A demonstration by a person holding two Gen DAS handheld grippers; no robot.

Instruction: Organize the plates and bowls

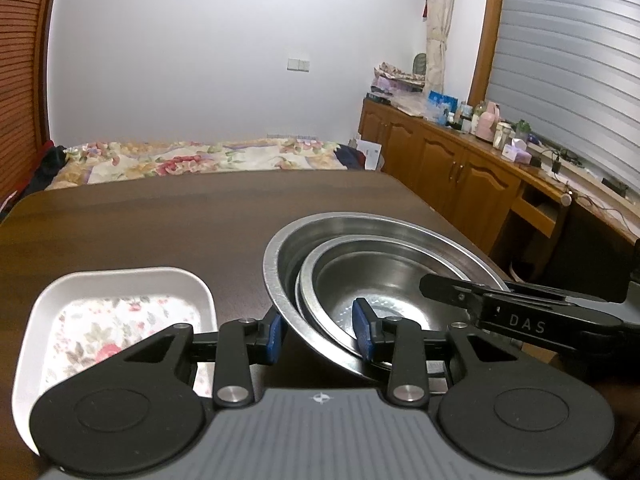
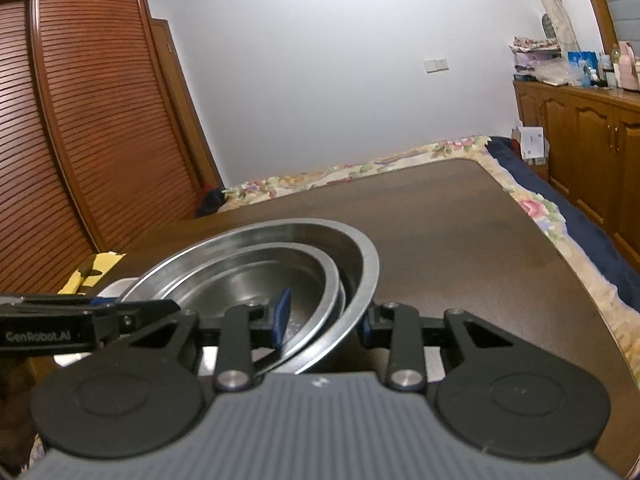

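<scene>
1. Nearest my left lens: the left gripper [image 1: 320, 330], its blue pads set either side of the near walls of both steel bowls, one pad outside the large bowl [image 1: 340, 236], one inside the small bowl [image 1: 360, 280]. The gap looks wider than the metal, so I cannot tell whether it clamps or merely straddles.
2. The right gripper [image 2: 324, 320] mirrors this on the opposite rim: one pad inside the small bowl [image 2: 256, 280], the other hidden behind the large bowl [image 2: 360, 256]; grasp likewise unclear.
3. The small bowl sits nested in the large one, pushed to one side, both tilted over the brown table [image 1: 160, 220].
4. Progress, as I judge it: the bowls are stacked; the stack's placement and the white floral tray [image 1: 120, 312], just beside the bowls, appear left to do.
5. Left view only: the tray in full and the cabinet [image 1: 440, 160] clutter. Right view only: the louvred wardrobe [image 2: 80, 120] and a yellow-black object [image 2: 92, 270] by the table edge.
</scene>
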